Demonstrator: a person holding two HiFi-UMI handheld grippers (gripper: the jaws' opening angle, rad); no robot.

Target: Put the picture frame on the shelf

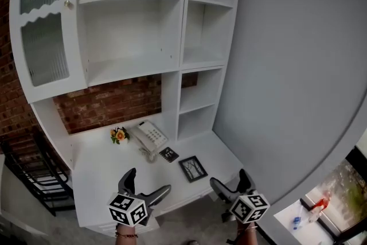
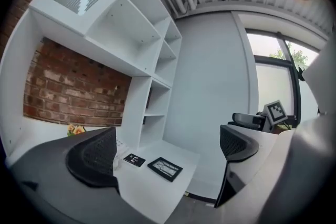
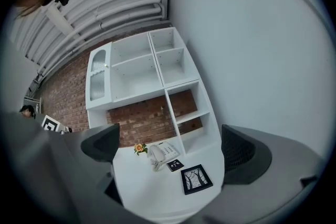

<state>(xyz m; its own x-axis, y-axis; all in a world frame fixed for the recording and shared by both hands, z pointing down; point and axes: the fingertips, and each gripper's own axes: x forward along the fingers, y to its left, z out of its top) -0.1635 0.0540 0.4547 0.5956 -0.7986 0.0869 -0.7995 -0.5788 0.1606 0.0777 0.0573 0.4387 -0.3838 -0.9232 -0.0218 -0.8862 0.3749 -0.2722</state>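
Observation:
A black picture frame (image 1: 192, 168) (image 2: 165, 169) (image 3: 196, 179) lies flat on the white desk (image 1: 97, 178), near its front right. The white shelf unit (image 1: 132, 28) (image 3: 139, 73) rises behind the desk, its compartments bare. My left gripper (image 1: 148, 185) (image 2: 165, 149) hovers open at the desk's front edge, left of the frame, nothing between its jaws. My right gripper (image 1: 229, 184) (image 3: 168, 147) is open too, just off the desk's right front corner, apart from the frame.
A white telephone (image 1: 150, 137) (image 3: 161, 154), a small flower bunch (image 1: 118, 135) (image 3: 139, 148) and a small black card (image 1: 168, 154) (image 3: 175, 165) lie on the desk behind the frame. A glass cabinet door (image 1: 40, 20) stands on the left. A grey wall (image 1: 292, 66) closes the right side.

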